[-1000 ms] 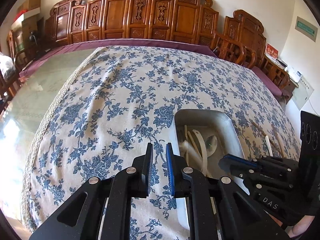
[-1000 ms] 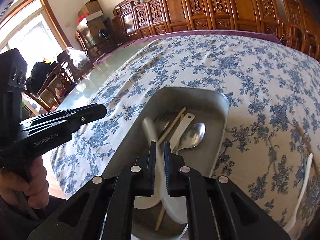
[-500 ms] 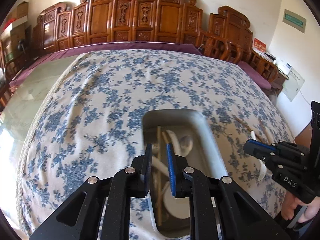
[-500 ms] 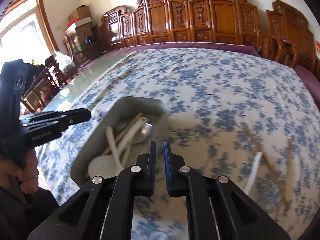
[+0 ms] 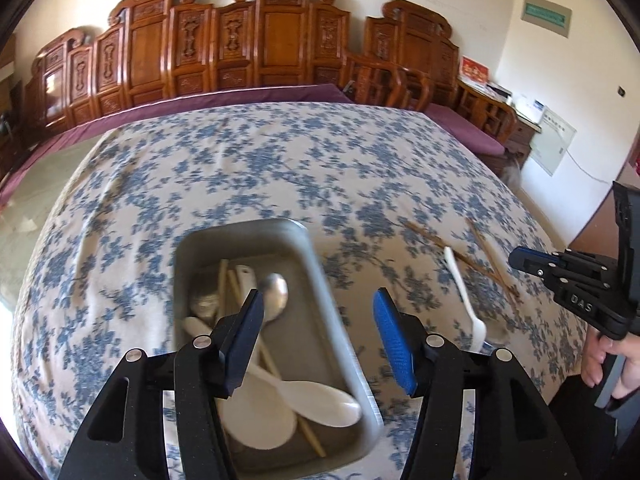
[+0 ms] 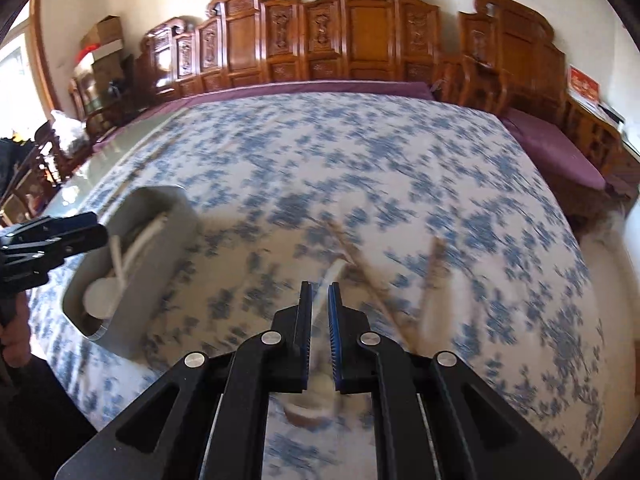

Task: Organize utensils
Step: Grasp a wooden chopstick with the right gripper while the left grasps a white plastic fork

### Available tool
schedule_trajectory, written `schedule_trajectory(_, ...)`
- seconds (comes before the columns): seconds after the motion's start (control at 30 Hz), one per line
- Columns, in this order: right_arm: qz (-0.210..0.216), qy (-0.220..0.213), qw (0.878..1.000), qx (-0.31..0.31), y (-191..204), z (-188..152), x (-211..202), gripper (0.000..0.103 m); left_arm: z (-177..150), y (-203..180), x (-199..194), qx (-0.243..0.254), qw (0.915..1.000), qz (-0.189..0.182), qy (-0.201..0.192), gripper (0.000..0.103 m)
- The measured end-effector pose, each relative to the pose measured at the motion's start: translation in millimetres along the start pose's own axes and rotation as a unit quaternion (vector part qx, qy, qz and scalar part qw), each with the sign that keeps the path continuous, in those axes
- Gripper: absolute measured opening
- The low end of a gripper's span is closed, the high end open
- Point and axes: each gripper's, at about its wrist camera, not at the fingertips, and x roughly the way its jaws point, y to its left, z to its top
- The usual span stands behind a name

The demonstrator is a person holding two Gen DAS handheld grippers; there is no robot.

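Observation:
A grey metal tray (image 5: 320,280) lies on the blue floral tablecloth and holds white ladles (image 5: 316,400), a steel spoon (image 5: 274,294) and chopsticks. My left gripper (image 5: 318,332) is open, its jaws straddling the tray's right wall. To the right on the cloth lie a white spoon (image 5: 466,300) and brown chopsticks (image 5: 452,256). My right gripper (image 6: 320,316) has its jaws nearly together just above the white spoon (image 6: 330,276), holding nothing; it also shows in the left wrist view (image 5: 520,260). The tray (image 6: 156,268) sits to its left. The right wrist view is blurred.
The floral cloth (image 5: 260,168) covers a large table with a purple edge (image 5: 200,104). Carved wooden chairs (image 5: 280,40) line the far side. Bare glass tabletop (image 5: 28,216) shows at the left. A person's hand (image 5: 612,360) holds the right gripper at the table's right edge.
My left gripper has opened wide and moved right over the tray's right wall. My right gripper has swung right, away from the tray, over the white spoon and chopsticks.

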Motion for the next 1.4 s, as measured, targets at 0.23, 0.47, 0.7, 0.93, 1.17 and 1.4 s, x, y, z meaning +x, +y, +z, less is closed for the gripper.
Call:
schedule_trajectory(0.23,-0.040,0.008,0.999,0.004,-26.3,-24.2,11.5,0.012,-7.5,-35.6,10.8,0.025,0.9994,-0.021,0.012,0.054)
schedule_trajectory(0.47,-0.060,0.012,0.998,0.008,-37.7,-40.9,18.5,0.014,-11.1,-63.7,18.0,0.035,0.9983,-0.045,0.015,0.054)
schedule_trajectory(0.7,-0.063,0.020,0.998,0.003,-45.5,-43.7,27.9,0.019,-18.0,-79.1,32.4,0.044,0.9976,-0.045,0.029,0.054)
schedule_trajectory(0.93,-0.023,0.015,0.999,-0.018,-41.1,-32.8,41.3,0.019,-23.1,-84.1,38.8,0.053,0.9971,-0.041,0.036,0.054)
schedule_trajectory(1.17,-0.012,0.047,0.997,-0.058,-29.4,-12.6,72.6,0.020,-26.8,-84.8,42.4,0.056,0.9969,-0.039,0.039,0.054)
schedule_trajectory(1.4,-0.002,0.068,0.997,-0.044,-36.2,-11.4,78.0,0.009,-29.1,-90.9,46.9,0.058,0.9965,-0.041,0.043,0.054)
